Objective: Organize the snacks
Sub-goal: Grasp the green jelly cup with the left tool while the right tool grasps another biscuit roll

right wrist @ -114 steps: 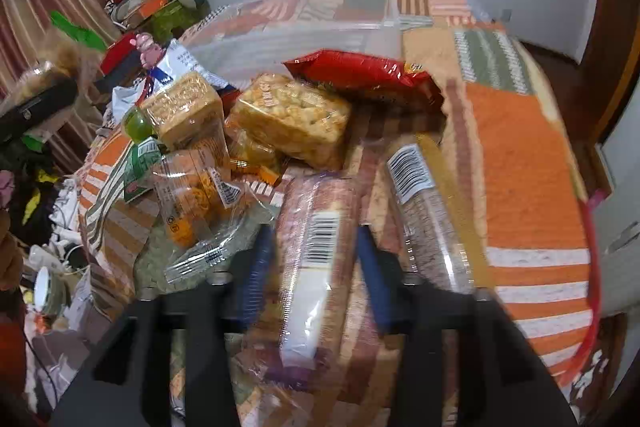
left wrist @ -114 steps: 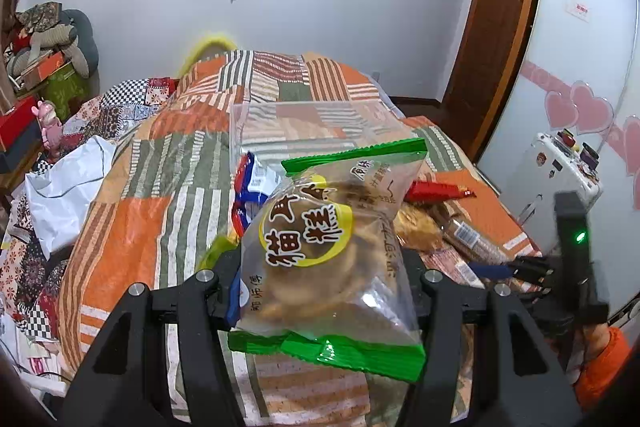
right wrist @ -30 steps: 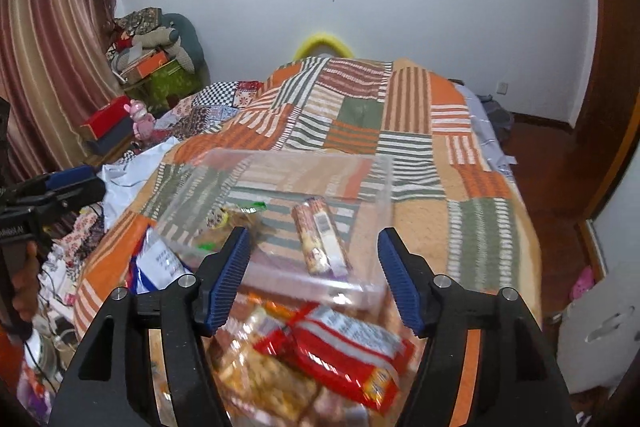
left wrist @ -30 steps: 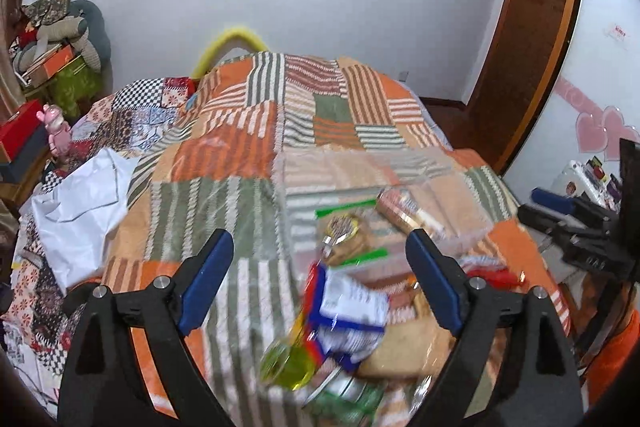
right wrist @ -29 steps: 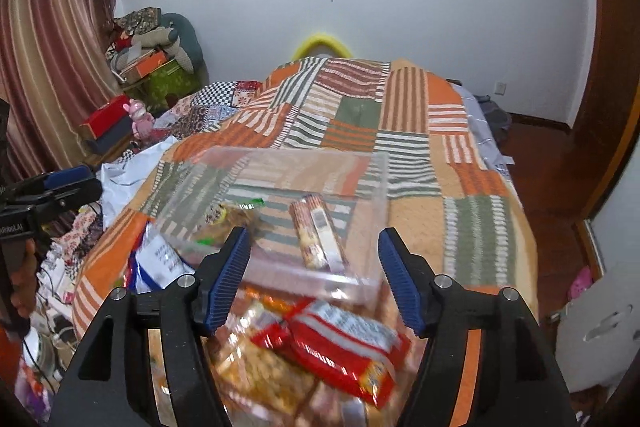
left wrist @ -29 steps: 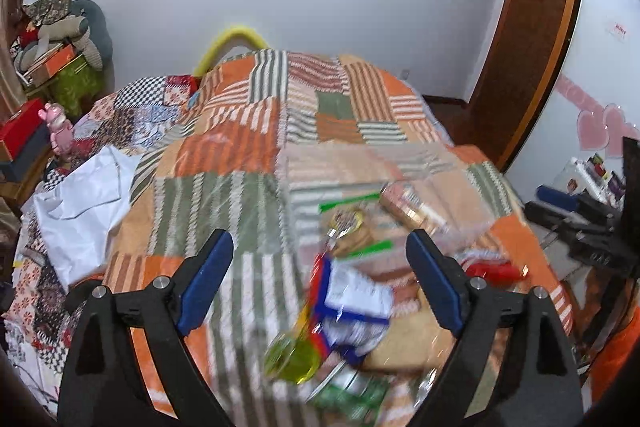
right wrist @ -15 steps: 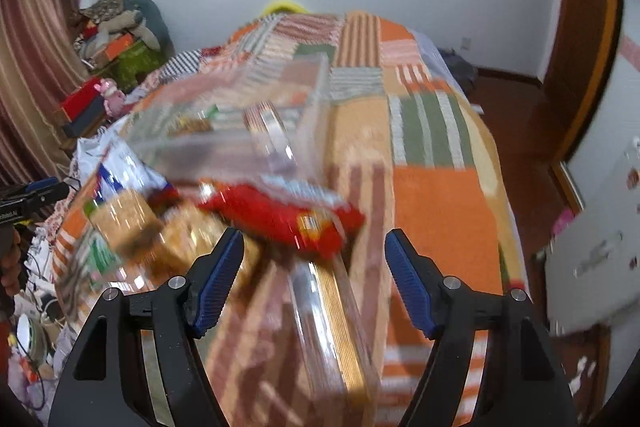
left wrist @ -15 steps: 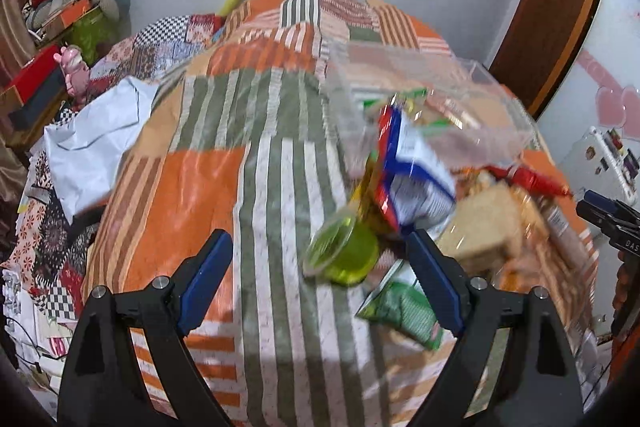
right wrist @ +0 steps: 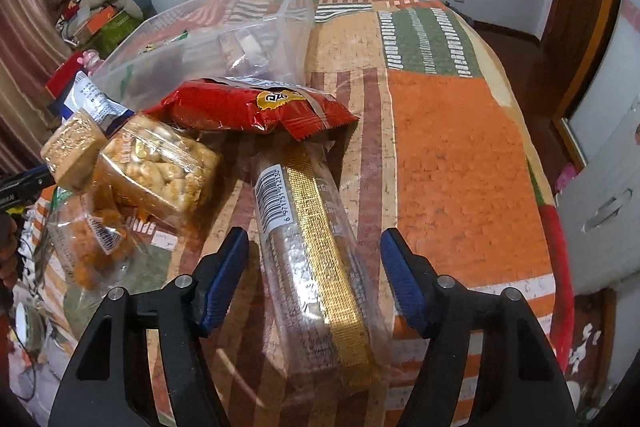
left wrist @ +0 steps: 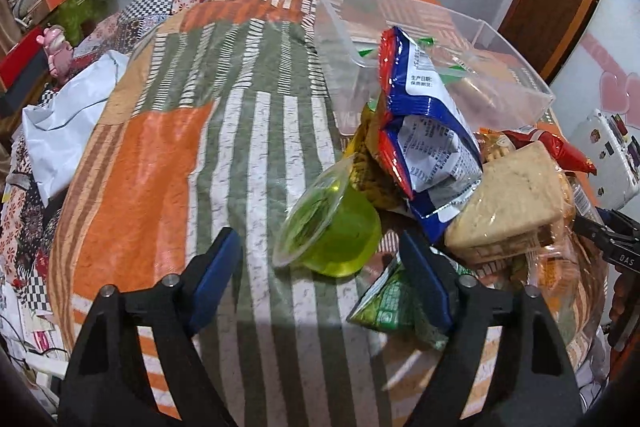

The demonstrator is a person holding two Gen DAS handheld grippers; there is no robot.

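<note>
A green jelly cup (left wrist: 332,227) lies on its side on the striped quilt, just ahead of and between the blue pads of my left gripper (left wrist: 320,279). The jaws are closing, with a gap on each side of the cup. A green packet (left wrist: 384,303) sits under the right finger. In the right wrist view, a long clear pack with a gold strip (right wrist: 316,247) lies lengthwise between the pads of my right gripper (right wrist: 314,279). Its jaws are closing too, and neither pad touches the pack. The clear plastic bin (left wrist: 516,75) (right wrist: 288,27) behind the pile holds two snack packs.
The pile holds a blue, red and white bag (left wrist: 424,131), a biscuit block (left wrist: 508,203), a red bag (right wrist: 256,107), a puffed-snack block (right wrist: 160,171) and an orange snack bag (right wrist: 92,239). A white cloth (left wrist: 68,115) lies at the quilt's left edge. A wooden door (right wrist: 580,7) stands at right.
Both grippers have sunk toward the pile and tilted down. The left is now at the jelly cup, the right around the long pack. The packs held earlier lie in the bin.
</note>
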